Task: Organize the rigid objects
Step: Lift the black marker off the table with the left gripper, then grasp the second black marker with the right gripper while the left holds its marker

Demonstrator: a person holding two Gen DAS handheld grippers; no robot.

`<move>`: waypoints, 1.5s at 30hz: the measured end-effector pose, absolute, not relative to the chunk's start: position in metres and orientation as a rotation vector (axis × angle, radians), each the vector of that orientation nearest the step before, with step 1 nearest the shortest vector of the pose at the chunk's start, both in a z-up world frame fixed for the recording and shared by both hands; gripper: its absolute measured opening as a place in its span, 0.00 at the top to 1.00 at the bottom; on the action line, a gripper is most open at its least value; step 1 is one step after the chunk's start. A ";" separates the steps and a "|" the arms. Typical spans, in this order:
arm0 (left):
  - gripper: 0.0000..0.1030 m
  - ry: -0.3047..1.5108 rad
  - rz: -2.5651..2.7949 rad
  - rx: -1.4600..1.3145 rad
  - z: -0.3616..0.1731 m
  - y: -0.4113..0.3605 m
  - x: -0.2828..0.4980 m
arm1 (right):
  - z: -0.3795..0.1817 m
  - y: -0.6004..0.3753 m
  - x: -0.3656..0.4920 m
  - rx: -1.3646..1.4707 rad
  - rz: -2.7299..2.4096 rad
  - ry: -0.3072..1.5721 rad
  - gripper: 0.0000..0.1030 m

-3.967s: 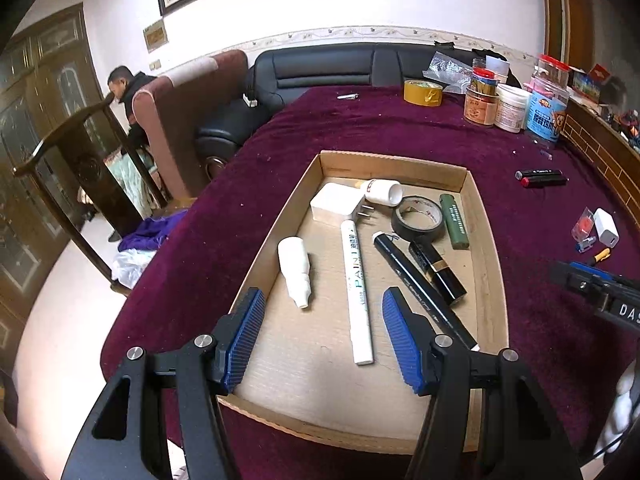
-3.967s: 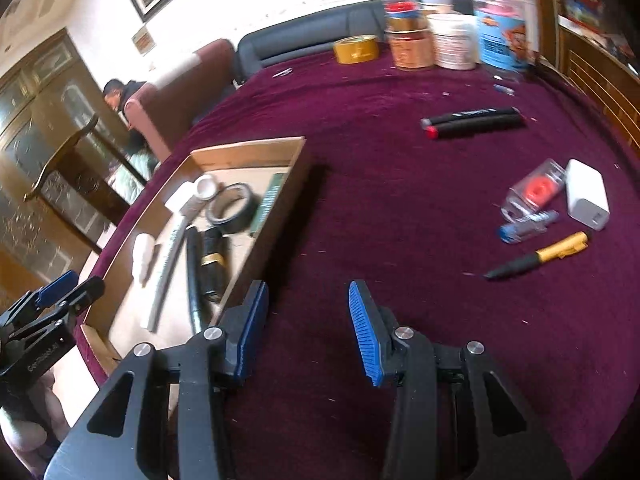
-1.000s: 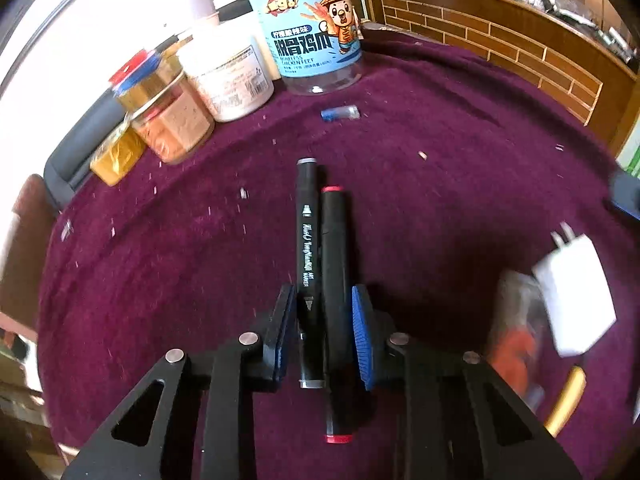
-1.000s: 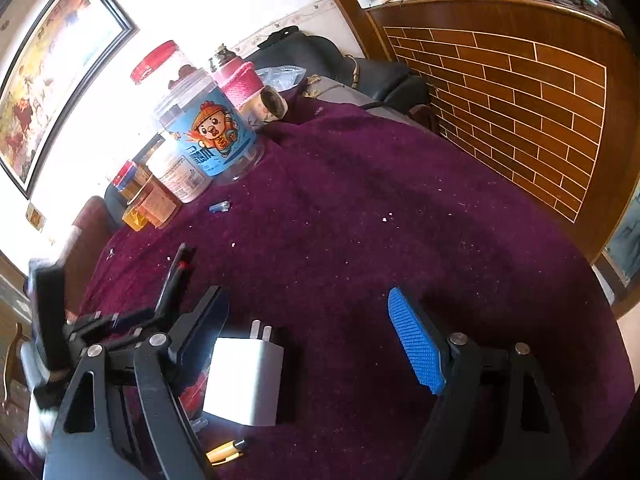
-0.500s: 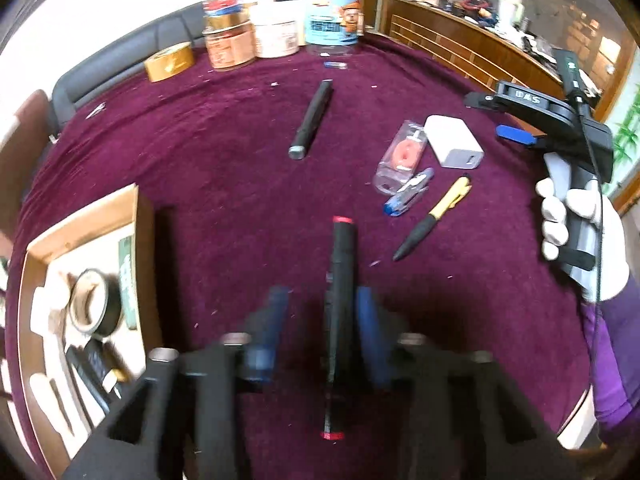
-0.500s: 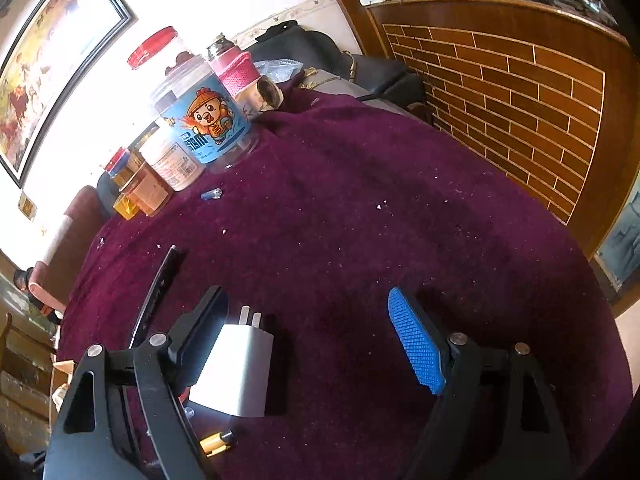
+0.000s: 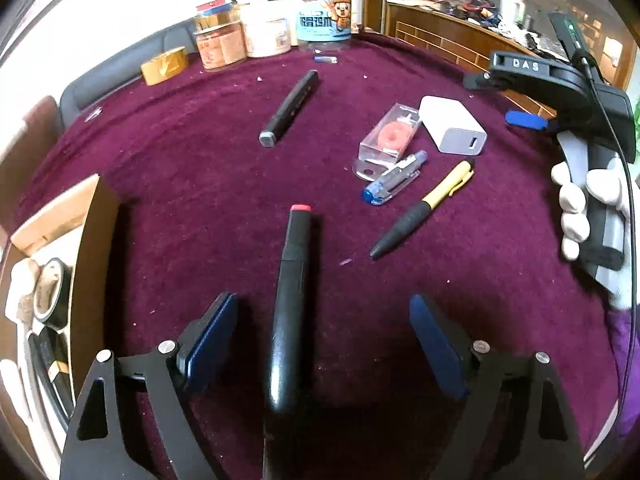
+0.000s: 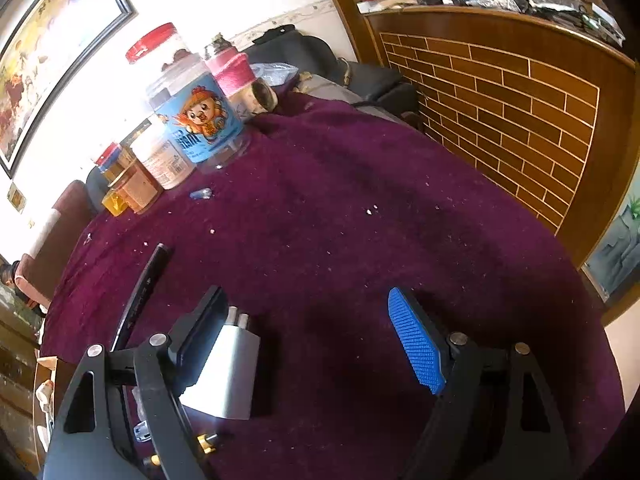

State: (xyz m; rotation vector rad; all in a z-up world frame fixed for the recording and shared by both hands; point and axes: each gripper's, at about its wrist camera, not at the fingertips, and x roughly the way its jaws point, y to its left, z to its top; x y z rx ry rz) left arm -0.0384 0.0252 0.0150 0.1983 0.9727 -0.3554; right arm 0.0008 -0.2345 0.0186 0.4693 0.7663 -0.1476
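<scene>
- Lettering "DAS" showed in white on the right gripper [image 7: 524, 118] body, up at two o'clock in the left wrist view, gripped by a white-gloved hand [image 7: 588, 208].
- A cartoon figure and blue label with characters too small to read marked the big jar [image 7: 325, 16] at twelve o'clock; the orange-labelled jar [image 7: 220, 42] beside it could not be read.
- Left gripper [image 7: 320, 340]: released, jaws just opened wide, and the red-capped black marker [image 7: 290, 304] lay between the pads, touching neither, on the worktop [image 7: 180, 168].
- Right gripper [image 8: 316, 344]: spread open, nothing clamped; the white charger [image 8: 228, 372] lay just inside its left finger, whether touching I could not tell.
- The cardboard tray [image 7: 94, 232] sat at nine o'clock of the marker, its near wall just beside the left finger, a tape roll [image 7: 50, 292] inside.
- A second black marker [image 7: 290, 106] lay at twelve o'clock; yellow-black pen [image 7: 424, 208], blue pen [image 7: 394, 178] and clear case [image 7: 388, 136] clustered at two o'clock.
- Open cloth lay from the marker to the tray wall.
- Purple velvet cloth flecked with crumbs; brick-patterned wooden counter [image 8: 500, 92] behind, framed painting [image 8: 44, 44] on the wall.
</scene>
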 end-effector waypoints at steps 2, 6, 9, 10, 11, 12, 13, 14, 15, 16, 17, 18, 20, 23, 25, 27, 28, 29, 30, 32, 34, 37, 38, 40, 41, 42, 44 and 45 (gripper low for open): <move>0.13 0.977 -0.361 0.189 0.015 0.026 -0.037 | 0.014 -0.238 0.002 0.488 -0.156 0.782 0.20; 0.07 0.982 -0.358 0.197 0.014 0.026 -0.037 | 0.011 -0.242 -0.002 0.522 -0.151 0.777 0.20; 0.02 0.992 -0.363 0.205 0.011 0.024 -0.036 | 0.011 -0.242 -0.002 0.522 -0.143 0.772 0.19; 0.02 0.992 -0.365 0.203 0.011 0.024 -0.036 | 0.011 -0.244 -0.003 0.531 -0.136 0.766 0.19; 0.02 0.992 -0.365 0.203 0.011 0.023 -0.036 | 0.010 -0.245 -0.005 0.544 -0.129 0.759 0.19; 0.02 0.992 -0.365 0.204 0.011 0.023 -0.037 | 0.010 -0.248 -0.006 0.564 -0.119 0.749 0.19; 0.02 0.992 -0.365 0.205 0.011 0.023 -0.037 | 0.010 -0.249 -0.006 0.574 -0.115 0.744 0.19; 0.02 0.991 -0.365 0.207 0.011 0.023 -0.037 | 0.010 -0.249 -0.006 0.578 -0.114 0.742 0.19; 0.08 0.988 -0.366 0.206 0.011 0.023 -0.037 | 0.010 -0.248 -0.005 0.571 -0.116 0.744 0.19; 0.19 0.976 -0.367 0.202 0.013 0.024 -0.039 | 0.010 -0.247 -0.004 0.566 -0.119 0.747 0.19; 0.61 0.946 -0.376 0.191 0.018 0.026 -0.042 | 0.010 -0.247 -0.003 0.562 -0.121 0.748 0.19; 0.89 0.932 -0.370 0.172 0.022 0.031 -0.044 | 0.010 -0.247 -0.003 0.562 -0.122 0.748 0.19; 0.89 0.951 -0.402 0.049 0.022 0.048 -0.044 | 0.010 -0.248 -0.003 0.566 -0.122 0.746 0.19; 0.89 0.958 -0.415 -0.040 0.025 0.068 -0.052 | 0.010 -0.246 -0.001 0.549 -0.129 0.755 0.19; 0.89 0.932 -0.436 -0.089 0.036 0.084 -0.065 | 0.014 -0.241 0.000 0.502 -0.173 0.783 0.20; 0.89 0.887 -0.465 -0.126 0.052 0.103 -0.081 | 0.025 -0.230 -0.004 0.430 -0.241 0.795 0.20; 0.89 0.869 -0.477 -0.139 0.059 0.110 -0.086 | 0.035 -0.221 -0.008 0.431 -0.204 0.774 0.20; 0.89 0.844 -0.493 -0.157 0.067 0.120 -0.092 | 0.041 -0.215 -0.009 0.431 -0.185 0.771 0.20; 0.89 0.831 -0.502 -0.172 0.071 0.126 -0.096 | 0.051 -0.201 -0.007 0.420 -0.155 0.773 0.20; 0.89 0.811 -0.520 -0.212 0.077 0.141 -0.101 | 0.062 -0.178 0.000 0.389 -0.110 0.778 0.20; 0.89 0.801 -0.524 -0.240 0.079 0.153 -0.102 | 0.069 -0.146 0.015 0.337 -0.059 0.805 0.20; 0.89 0.804 -0.518 -0.301 0.075 0.177 -0.103 | 0.063 -0.100 0.045 0.249 -0.010 0.875 0.20; 0.89 0.808 -0.510 -0.315 0.075 0.185 -0.102 | 0.059 -0.089 0.053 0.223 -0.006 0.897 0.20; 0.89 0.818 -0.479 -0.337 0.072 0.202 -0.101 | 0.045 -0.066 0.073 0.184 -0.005 0.949 0.20; 0.89 0.819 -0.460 -0.341 0.070 0.210 -0.102 | 0.039 -0.059 0.079 0.182 -0.004 0.969 0.20; 0.89 0.822 -0.443 -0.340 0.070 0.218 -0.102 | 0.033 -0.052 0.087 0.183 -0.001 0.986 0.20; 0.89 0.827 -0.400 -0.337 0.067 0.233 -0.101 | 0.024 -0.040 0.098 0.171 -0.008 1.010 0.20; 0.89 0.828 -0.387 -0.339 0.066 0.240 -0.101 | 0.019 -0.034 0.102 0.164 -0.012 1.021 0.20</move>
